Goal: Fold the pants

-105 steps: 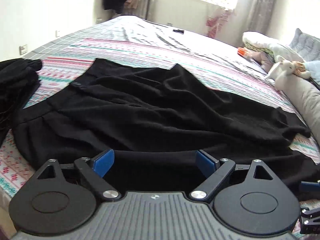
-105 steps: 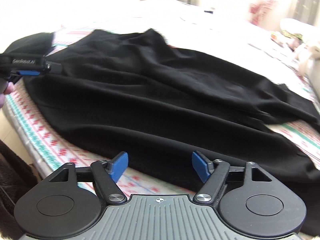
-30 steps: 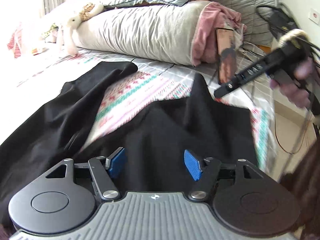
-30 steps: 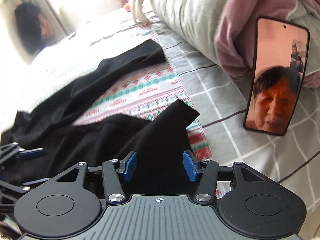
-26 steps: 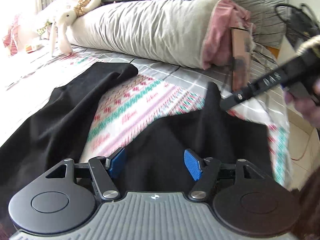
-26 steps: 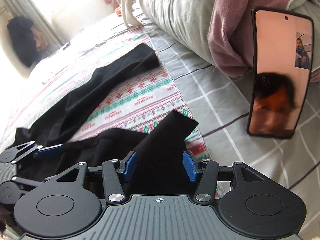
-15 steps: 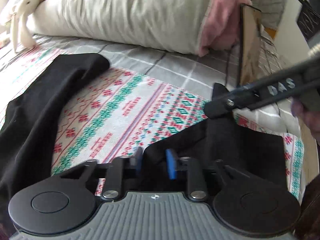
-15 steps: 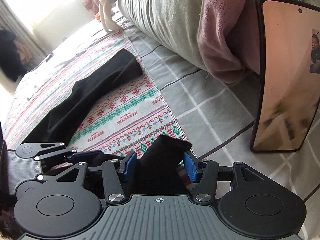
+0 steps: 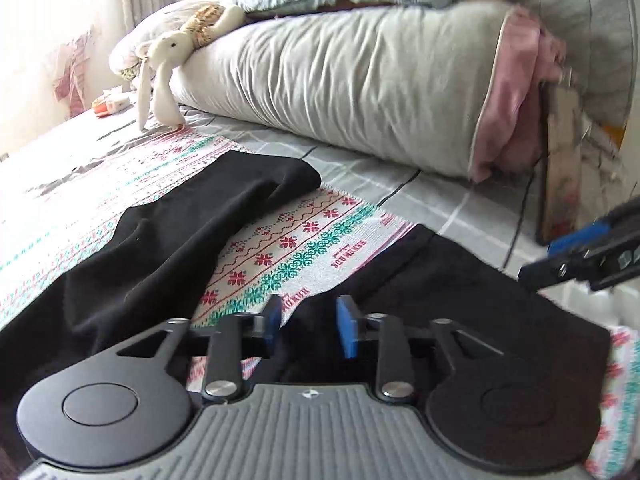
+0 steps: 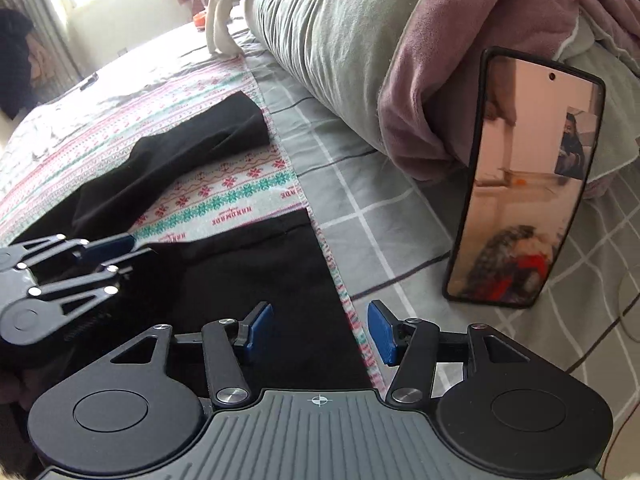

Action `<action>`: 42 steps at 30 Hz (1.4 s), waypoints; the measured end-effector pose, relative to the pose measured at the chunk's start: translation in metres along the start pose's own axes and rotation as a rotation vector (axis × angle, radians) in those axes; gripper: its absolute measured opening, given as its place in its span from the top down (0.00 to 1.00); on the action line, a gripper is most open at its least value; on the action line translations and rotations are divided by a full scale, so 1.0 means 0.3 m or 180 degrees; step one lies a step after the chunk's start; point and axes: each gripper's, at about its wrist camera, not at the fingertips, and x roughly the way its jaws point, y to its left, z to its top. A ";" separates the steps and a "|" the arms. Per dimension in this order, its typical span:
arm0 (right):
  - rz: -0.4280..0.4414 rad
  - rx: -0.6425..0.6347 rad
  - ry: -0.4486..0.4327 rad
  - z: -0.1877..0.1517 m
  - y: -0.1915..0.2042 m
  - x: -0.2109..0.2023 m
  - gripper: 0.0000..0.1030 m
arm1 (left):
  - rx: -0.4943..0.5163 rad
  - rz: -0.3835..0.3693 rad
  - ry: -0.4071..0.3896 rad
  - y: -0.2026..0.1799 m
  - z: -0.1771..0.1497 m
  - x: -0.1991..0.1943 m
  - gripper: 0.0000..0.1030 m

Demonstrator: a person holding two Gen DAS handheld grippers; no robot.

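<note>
The bed fills the room here, its grey checked sheet [image 10: 400,216] running up to a long grey bolster pillow [image 9: 340,80] with a pink blanket [image 10: 460,40] bunched at its near end. Over the sheet lies a patterned cloth [image 9: 288,248] in red and green bands, and across that the black pants [image 9: 160,248] are spread, legs apart: one leg stretches toward the pillow, its hem stopping just short of the sheet's bare part, the other leg lies nearer, its hem edge square along the cloth's fringe.

Left gripper [image 9: 306,330] is down at the inner edge of that nearer leg, and its jaws are opening, blue pads a modest gap apart with a ridge of black fabric standing between them; the pads look just clear of it. Right gripper [image 10: 320,332] sits over the outer hem corner of the same leg, jaws about half spread, the leg's edge and the fringe lying in the gap below, nothing pinched.

A phone [image 10: 528,184] stands propped against the pink blanket, screen lit. A white stuffed rabbit [image 9: 160,76] hangs off the far end of the pillow.
</note>
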 end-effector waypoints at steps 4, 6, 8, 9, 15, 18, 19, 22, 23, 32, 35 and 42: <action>-0.0085 -0.0070 0.0085 -0.069 -0.029 -0.032 0.49 | -0.0079 -0.0101 -0.0030 0.005 -0.085 -0.143 0.33; -0.0058 -0.0073 0.0120 -0.107 -0.045 -0.056 0.49 | -0.0139 -0.0172 -0.0034 0.000 -0.152 -0.222 0.31; -0.0001 -0.0063 0.0143 -0.147 -0.053 -0.084 0.50 | -0.0224 -0.0264 -0.0032 -0.007 -0.223 -0.300 0.31; 0.0036 -0.0054 0.0151 -0.167 -0.054 -0.101 0.50 | -0.0275 -0.0306 -0.0041 -0.014 -0.264 -0.337 0.31; 0.0407 0.0195 0.0244 -0.265 -0.067 -0.153 0.54 | -0.0189 -0.0417 0.0024 -0.107 -0.441 -0.456 0.31; 0.0377 0.0293 0.0341 -0.290 -0.066 -0.139 0.54 | -0.0021 -0.0386 0.0078 -0.153 -0.486 -0.471 0.31; 0.0360 0.0304 0.0363 -0.296 -0.064 -0.132 0.54 | 0.0046 -0.0335 0.0080 -0.164 -0.495 -0.470 0.31; 0.0268 0.0286 0.0313 -0.311 -0.044 -0.122 0.55 | 0.0035 -0.0168 0.0157 -0.164 -0.526 -0.450 0.37; 0.0223 0.0284 0.0289 -0.310 -0.033 -0.119 0.55 | -0.0060 -0.0175 0.0148 -0.151 -0.529 -0.443 0.38; -0.0715 -0.0233 -0.0116 -0.334 0.106 -0.099 0.98 | 0.0046 -0.0207 -0.0012 -0.181 -0.538 -0.456 0.84; -0.1034 -0.0512 -0.0119 -0.359 0.133 -0.114 0.99 | 0.0097 -0.0316 -0.0062 -0.194 -0.542 -0.480 0.84; -0.1408 -0.0780 0.0052 -0.411 0.142 -0.122 1.00 | 0.0011 -0.0567 0.0089 -0.184 -0.547 -0.477 0.84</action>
